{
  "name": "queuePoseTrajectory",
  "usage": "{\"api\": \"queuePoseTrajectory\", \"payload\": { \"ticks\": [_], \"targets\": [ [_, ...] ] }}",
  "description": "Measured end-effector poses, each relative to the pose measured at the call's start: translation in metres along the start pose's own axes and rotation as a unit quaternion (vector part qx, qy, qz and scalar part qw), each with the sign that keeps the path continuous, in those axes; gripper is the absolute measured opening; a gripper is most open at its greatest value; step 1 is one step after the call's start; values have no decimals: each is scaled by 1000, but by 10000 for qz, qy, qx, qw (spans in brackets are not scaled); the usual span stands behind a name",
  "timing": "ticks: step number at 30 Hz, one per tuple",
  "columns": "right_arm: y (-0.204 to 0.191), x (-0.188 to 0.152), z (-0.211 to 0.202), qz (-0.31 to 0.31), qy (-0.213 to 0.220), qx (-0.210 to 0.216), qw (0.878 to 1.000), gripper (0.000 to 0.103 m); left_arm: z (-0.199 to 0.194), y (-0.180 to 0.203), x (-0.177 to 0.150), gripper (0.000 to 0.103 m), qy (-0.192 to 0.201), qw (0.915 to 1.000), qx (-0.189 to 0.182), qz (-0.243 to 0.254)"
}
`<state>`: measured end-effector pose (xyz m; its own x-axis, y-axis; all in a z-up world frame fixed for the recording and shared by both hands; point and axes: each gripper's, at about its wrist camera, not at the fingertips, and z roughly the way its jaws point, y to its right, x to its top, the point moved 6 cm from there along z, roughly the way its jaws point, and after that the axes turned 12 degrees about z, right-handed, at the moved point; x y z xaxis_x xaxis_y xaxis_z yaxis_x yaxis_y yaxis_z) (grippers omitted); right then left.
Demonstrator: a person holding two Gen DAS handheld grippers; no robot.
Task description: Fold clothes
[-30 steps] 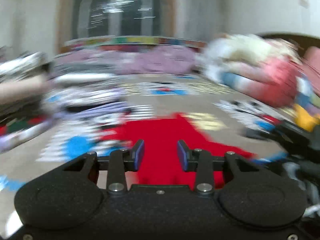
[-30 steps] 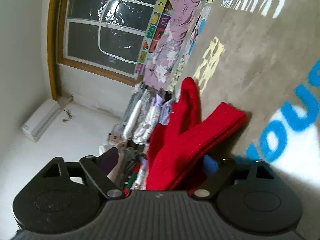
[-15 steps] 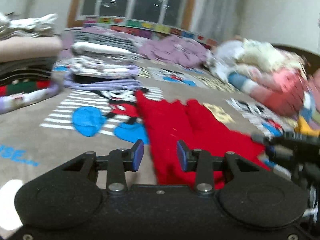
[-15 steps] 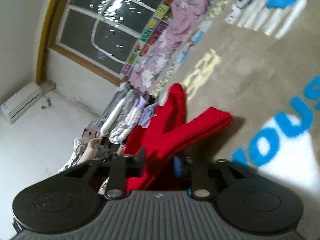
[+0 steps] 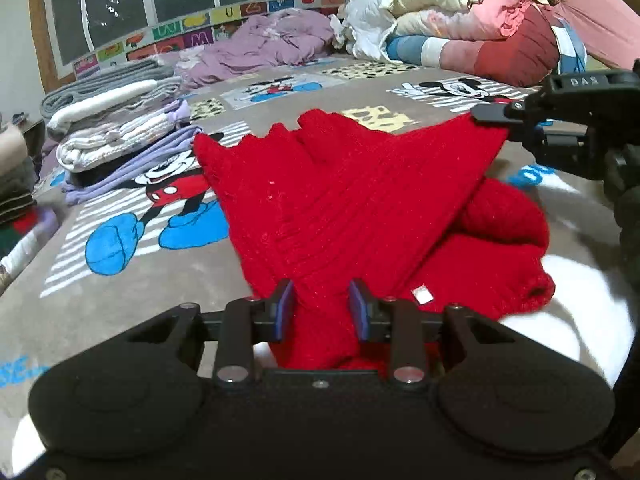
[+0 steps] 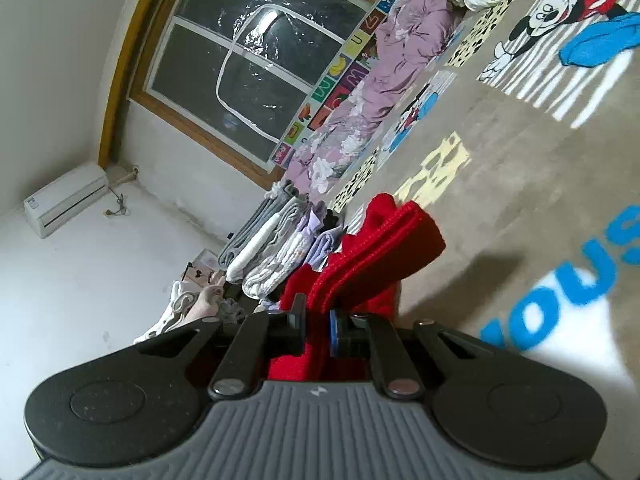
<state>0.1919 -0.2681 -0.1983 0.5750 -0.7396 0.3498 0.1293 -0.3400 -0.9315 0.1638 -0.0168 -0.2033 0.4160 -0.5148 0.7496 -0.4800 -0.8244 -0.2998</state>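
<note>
The red sweater (image 5: 360,208) lies on the cartoon-print bed cover (image 5: 132,280), just beside the stack of folded clothes (image 5: 116,136) at its far left corner. The right gripper (image 6: 318,330) has its jaws clamped on one edge, lifting it clear of the cover. At the sweater's near edge the left gripper (image 5: 320,312) has its jaws closing, with red knit between them.

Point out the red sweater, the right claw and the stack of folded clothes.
red sweater (image 5: 340,200), left wrist view, middle of the knit.
right claw (image 6: 318,326), right wrist view, between its fingertips.
stack of folded clothes (image 5: 120,128), left wrist view, white folded edge.
</note>
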Motion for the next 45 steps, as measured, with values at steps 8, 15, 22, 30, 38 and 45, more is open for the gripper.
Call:
{"api": "queuePoseTrajectory", "payload": {
  "ticks": [8,15,22,30,38,45],
  "targets": [
    [20,-10,0,266,-254,-321,9988,12,-21,-40,-1,30,290,9943,-246,-993],
    [16,-14,-7,233,-349,-33,9991,12,13,-110,19,30,390,9749,195,-2184],
    [14,-14,-12,149,-403,65,9991,12,93,-158,46,30,250,9646,251,-2614],
    [26,-15,-16,289,-503,45,9983,12,154,-139,73,29,72,9888,-85,-1491],
    [33,-15,-17,494,-537,68,9973,12,136,-140,87,29,214,9957,274,-855],
    [35,-16,-16,600,-596,84,9964,15,160,-150,118,28,417,9963,247,-707]
  ]
}}
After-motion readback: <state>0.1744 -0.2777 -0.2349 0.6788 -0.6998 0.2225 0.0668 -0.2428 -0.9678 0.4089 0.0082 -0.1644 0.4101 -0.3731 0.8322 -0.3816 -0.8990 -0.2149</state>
